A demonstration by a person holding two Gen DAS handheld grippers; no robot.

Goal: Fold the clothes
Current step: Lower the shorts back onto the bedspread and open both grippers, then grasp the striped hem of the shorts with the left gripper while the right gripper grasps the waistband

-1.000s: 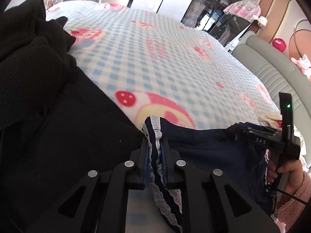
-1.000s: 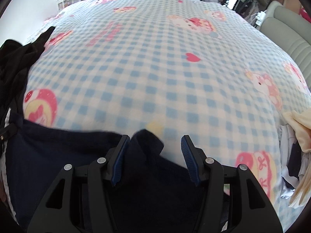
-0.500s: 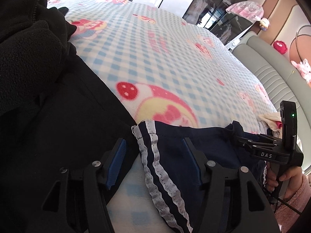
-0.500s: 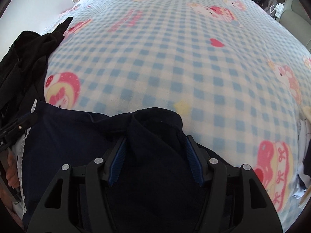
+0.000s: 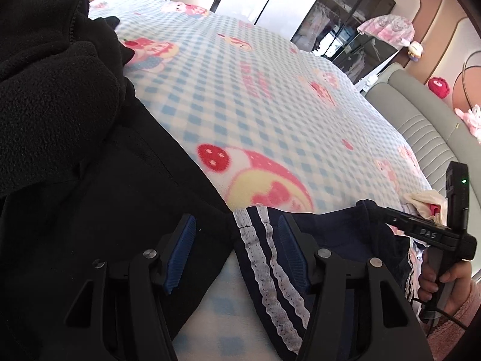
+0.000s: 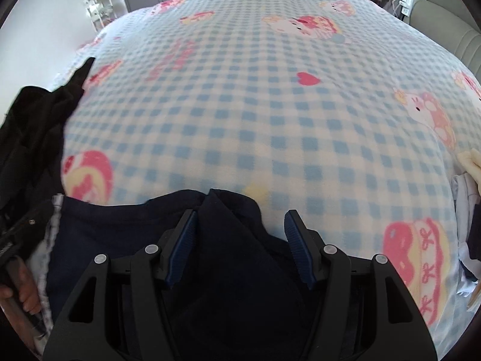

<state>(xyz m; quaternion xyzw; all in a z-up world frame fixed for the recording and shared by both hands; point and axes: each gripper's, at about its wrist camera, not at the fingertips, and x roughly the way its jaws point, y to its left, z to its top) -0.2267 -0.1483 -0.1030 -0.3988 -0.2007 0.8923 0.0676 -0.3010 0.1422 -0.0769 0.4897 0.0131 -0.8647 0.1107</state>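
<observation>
A navy garment (image 5: 336, 234) with two white lace stripes along its edge lies flat on the checked blanket (image 5: 270, 105) at the near side of the bed. My left gripper (image 5: 236, 249) stands open over the striped edge, and neither pad presses on the cloth. In the right wrist view, a folded hump of the navy garment (image 6: 231, 240) lies between the fingers of my right gripper (image 6: 240, 240). That gripper is open too, its pads clear of the fabric. A hand (image 5: 442, 279) holds the right gripper's handle.
Black fleece and other black clothes (image 5: 75, 165) are heaped on the left, seen also as black clothes (image 6: 27, 132) in the right wrist view. A small pile of pale clothes (image 6: 469, 192) sits at the bed's right edge. A grey padded headboard (image 5: 421, 114) runs behind.
My left gripper has let go of the lace-striped edge and its jaws have spread. The navy cloth now lies flat. My right gripper's jaws have widened slightly and it has tilted up.
</observation>
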